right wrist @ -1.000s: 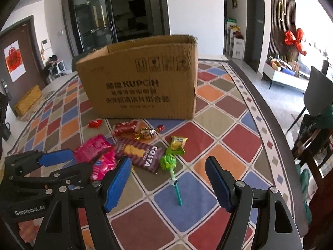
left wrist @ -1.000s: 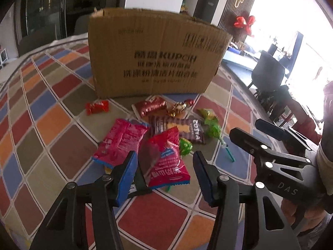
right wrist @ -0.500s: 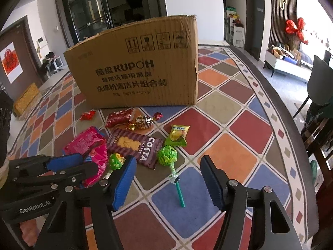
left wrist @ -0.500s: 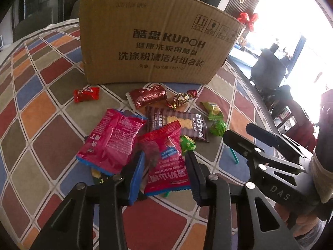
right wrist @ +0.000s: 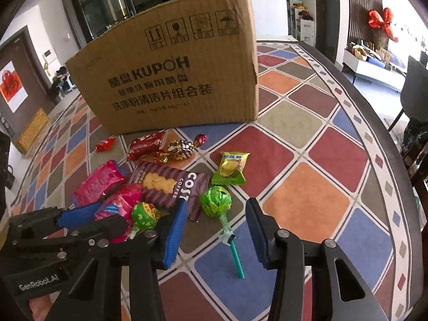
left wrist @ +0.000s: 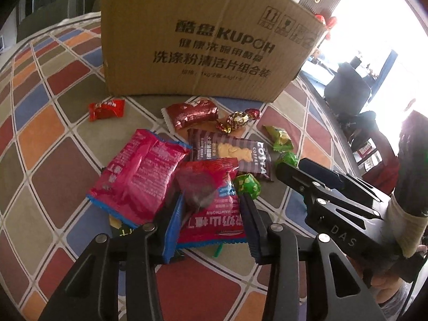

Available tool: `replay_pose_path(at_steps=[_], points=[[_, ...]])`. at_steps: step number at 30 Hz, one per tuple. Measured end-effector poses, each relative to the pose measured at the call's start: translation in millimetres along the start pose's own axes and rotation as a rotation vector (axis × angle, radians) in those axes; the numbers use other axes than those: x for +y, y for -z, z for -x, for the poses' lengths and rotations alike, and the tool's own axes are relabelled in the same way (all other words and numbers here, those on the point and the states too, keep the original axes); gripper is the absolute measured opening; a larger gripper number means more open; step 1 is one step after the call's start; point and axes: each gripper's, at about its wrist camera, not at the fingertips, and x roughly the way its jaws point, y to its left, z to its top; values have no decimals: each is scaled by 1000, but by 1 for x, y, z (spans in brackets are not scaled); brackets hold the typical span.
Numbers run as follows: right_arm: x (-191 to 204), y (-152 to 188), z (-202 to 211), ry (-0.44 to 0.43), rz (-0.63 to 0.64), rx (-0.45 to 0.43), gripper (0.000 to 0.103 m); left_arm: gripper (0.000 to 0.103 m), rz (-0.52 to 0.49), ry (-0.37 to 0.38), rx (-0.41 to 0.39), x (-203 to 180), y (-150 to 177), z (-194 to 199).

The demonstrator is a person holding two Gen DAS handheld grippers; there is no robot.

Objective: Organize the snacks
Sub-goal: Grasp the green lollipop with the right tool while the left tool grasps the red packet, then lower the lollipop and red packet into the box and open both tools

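Snacks lie scattered on a tiled tablecloth in front of a cardboard box [left wrist: 203,40]. My left gripper [left wrist: 212,227] has its blue pads pressed on both sides of a red hawthorn packet [left wrist: 211,203], which bulges between them; its jaws are opening slightly. A larger pink packet [left wrist: 139,176] lies to its left. In the right wrist view my right gripper [right wrist: 215,234] is closing, and a green lollipop [right wrist: 215,200] with a teal stick lies between its pads, untouched. A second green lollipop [right wrist: 145,215] sits beside the left finger.
A striped Costa packet [right wrist: 165,184], a yellow-green sachet [right wrist: 232,167], a gold-wrapped candy [right wrist: 182,148], a dark red packet [right wrist: 145,144] and a small red candy [right wrist: 105,144] lie nearer the box [right wrist: 174,80]. The table edge [right wrist: 374,123] curves along the right, with chairs beyond.
Both grippers have sunk closer to the snacks. The left jaws have narrowed onto the red packet. The right jaws have narrowed around the lollipop stick.
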Motion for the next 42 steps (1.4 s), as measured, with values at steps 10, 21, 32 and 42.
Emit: replay_pose_path(at_steps=[10,21,32,42], points=[[3,5,-6,2,12,26,23,37,0,1,1,1,0,0],[9,7,8,-4,21,-2,21,36,-27,-17,-51,-6,0,18],[19,0,41,-29,44,-87,20,36,-55,-31,-153,-13,-10,50],[33,-25,69,-46,66,-189,20,36,-93,-51,-279,-16,-36,85]])
